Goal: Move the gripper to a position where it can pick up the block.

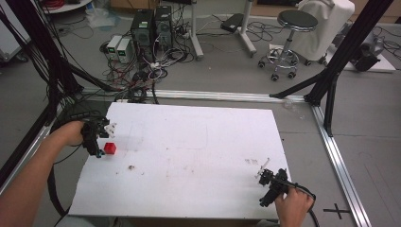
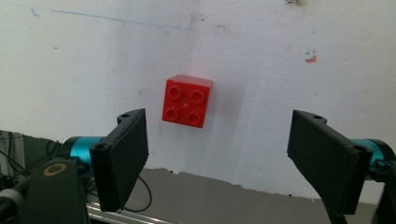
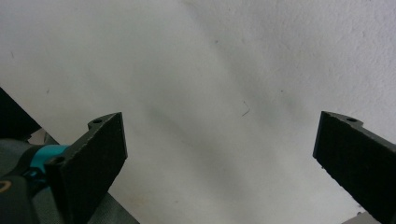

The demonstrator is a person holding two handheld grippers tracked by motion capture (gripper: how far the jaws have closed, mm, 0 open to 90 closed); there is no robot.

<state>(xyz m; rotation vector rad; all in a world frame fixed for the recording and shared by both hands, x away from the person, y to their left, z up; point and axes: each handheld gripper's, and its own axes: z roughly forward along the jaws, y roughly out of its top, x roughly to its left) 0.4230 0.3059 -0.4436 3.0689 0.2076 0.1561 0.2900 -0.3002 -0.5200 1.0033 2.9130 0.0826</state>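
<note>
Bench [image 1: 189, 156] top mostly bare white across the middle and right of the high view, so wide free passage there. One obstacle: red brick [image 1: 110, 148] near the left edge, just beside the left hand-held gripper [image 1: 97, 137]. In the left gripper view the brick [image 2: 187, 100] sits ahead of the wide-spread jaws, centred on the gap, clear room on both sides. Right hand-held gripper [image 1: 267, 182] at lower right of the frame, jaws apart over bare surface [image 3: 210, 93]. Black frame posts [image 1: 331, 75] flank the bench at upper left and right.
</note>
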